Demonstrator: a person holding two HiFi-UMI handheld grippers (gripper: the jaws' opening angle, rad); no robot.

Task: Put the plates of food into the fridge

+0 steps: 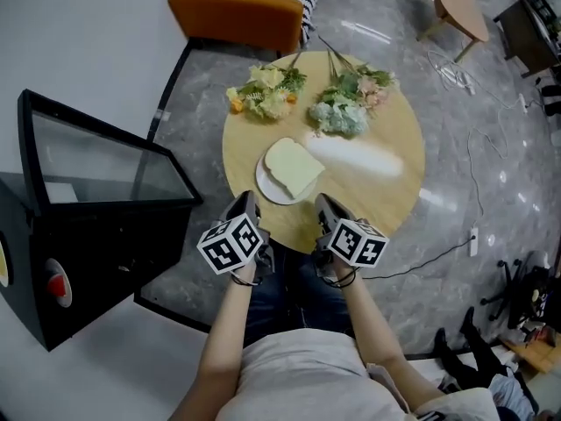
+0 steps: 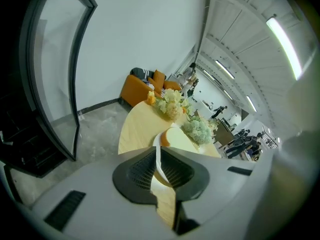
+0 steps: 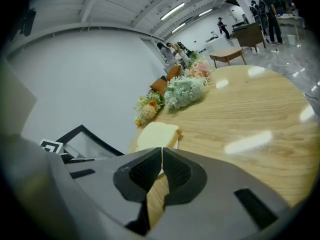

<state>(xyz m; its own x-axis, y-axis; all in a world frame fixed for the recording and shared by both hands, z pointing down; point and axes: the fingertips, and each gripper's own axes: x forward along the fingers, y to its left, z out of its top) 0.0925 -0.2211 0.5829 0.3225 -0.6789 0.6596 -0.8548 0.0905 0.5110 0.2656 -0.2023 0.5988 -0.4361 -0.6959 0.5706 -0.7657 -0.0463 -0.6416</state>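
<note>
Left gripper (image 1: 248,203) and right gripper (image 1: 323,205) each clamp the near rim of the plate (image 1: 264,183), which carries bread (image 1: 294,167) on the round table (image 1: 386,191).

A white plate (image 1: 265,185) bearing a bread slice (image 1: 294,167) sits at 7 o'clock on the round wooden table (image 1: 377,196). The left gripper (image 1: 249,199) meets its rim at 7 o'clock, the right gripper (image 1: 323,203) at 5. An open fridge (image 1: 83,244) stands at the table's 9 o'clock.

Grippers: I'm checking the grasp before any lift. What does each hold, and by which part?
Both hold the plate of bread: left gripper on its near-left rim, right gripper on its near-right rim.
</note>
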